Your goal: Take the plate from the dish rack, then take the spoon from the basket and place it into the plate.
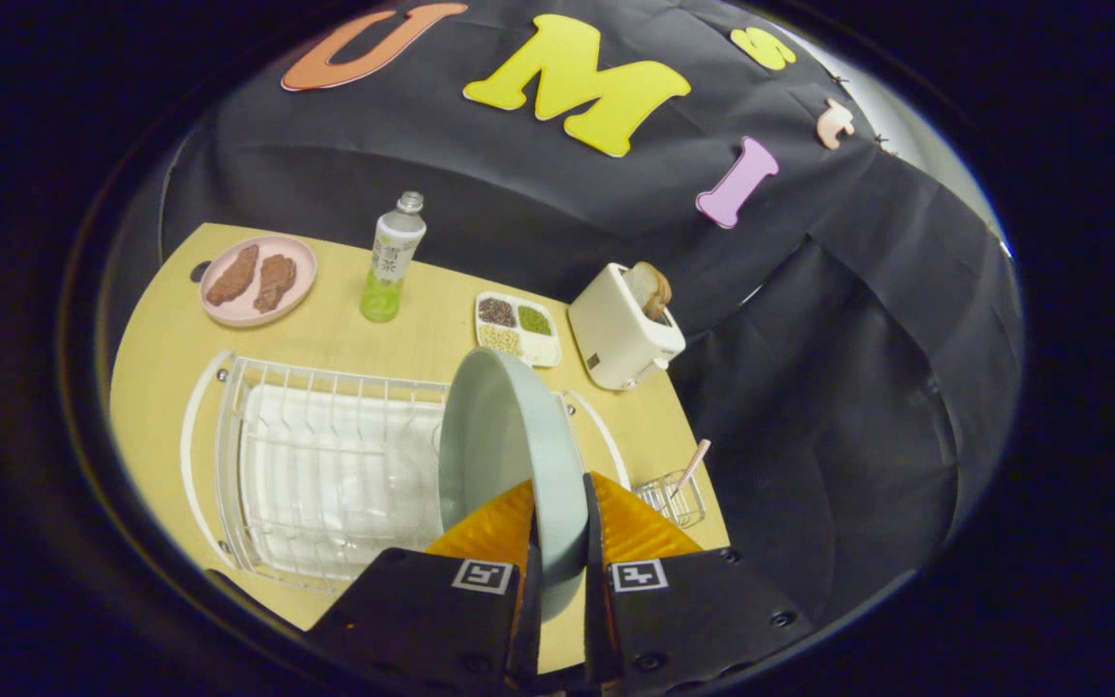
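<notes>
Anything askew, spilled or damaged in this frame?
Nothing stands out. The gripper fingers are shut on the plate, held on edge over the dish rack. The spoon stands in its basket; the bottle is upright.

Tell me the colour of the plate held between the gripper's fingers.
Pale grey-green, plain with no pattern. The plate shows best in the gripper view, clamped on edge by the gripper.

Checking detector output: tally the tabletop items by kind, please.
Plates: 2, grey plate clamped on edge in the claw, pink plate with meat
Bottle: 1
Divided tray: 1
Toaster: 1
Dish rack: 1
Basket: 1
Spoon: 1
Total: 8
</notes>
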A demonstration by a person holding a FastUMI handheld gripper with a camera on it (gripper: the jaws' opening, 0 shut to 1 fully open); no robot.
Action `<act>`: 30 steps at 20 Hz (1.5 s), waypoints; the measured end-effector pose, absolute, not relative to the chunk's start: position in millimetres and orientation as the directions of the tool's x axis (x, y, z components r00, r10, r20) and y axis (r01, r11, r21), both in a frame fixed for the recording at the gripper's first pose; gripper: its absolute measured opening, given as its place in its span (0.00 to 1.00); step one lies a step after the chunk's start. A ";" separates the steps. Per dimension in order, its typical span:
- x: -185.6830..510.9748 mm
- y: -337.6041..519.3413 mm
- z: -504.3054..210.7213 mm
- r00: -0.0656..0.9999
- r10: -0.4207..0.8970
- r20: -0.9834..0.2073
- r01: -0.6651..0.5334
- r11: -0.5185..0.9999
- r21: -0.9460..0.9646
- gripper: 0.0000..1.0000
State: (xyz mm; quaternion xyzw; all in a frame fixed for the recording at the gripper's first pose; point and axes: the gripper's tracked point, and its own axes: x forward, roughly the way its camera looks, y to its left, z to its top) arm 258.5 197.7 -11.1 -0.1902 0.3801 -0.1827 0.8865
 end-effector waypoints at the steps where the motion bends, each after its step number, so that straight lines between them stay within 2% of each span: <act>1: 248.2 199.1 -14.4 0.643 -0.421 -0.639 0.149 0.888 -0.435 0.23; 5: 202.9 184.2 -12.6 0.689 -0.258 -0.678 0.067 0.953 -0.295 0.23; 10: 138.7 179.6 -14.7 0.762 0.013 -0.647 -0.076 0.995 -0.070 0.23; 15: 100.9 153.4 -63.6 0.745 0.198 -0.637 -0.173 0.980 0.102 0.23; 20: 101.6 112.6 -146.8 0.718 0.213 -0.663 -0.100 0.974 0.205 0.23; 25: 98.1 96.2 -193.0 0.694 0.250 -0.675 -0.073 0.958 0.279 0.23; 30: 110.2 87.8 -222.5 0.671 0.330 -0.664 -0.129 0.934 0.334 0.24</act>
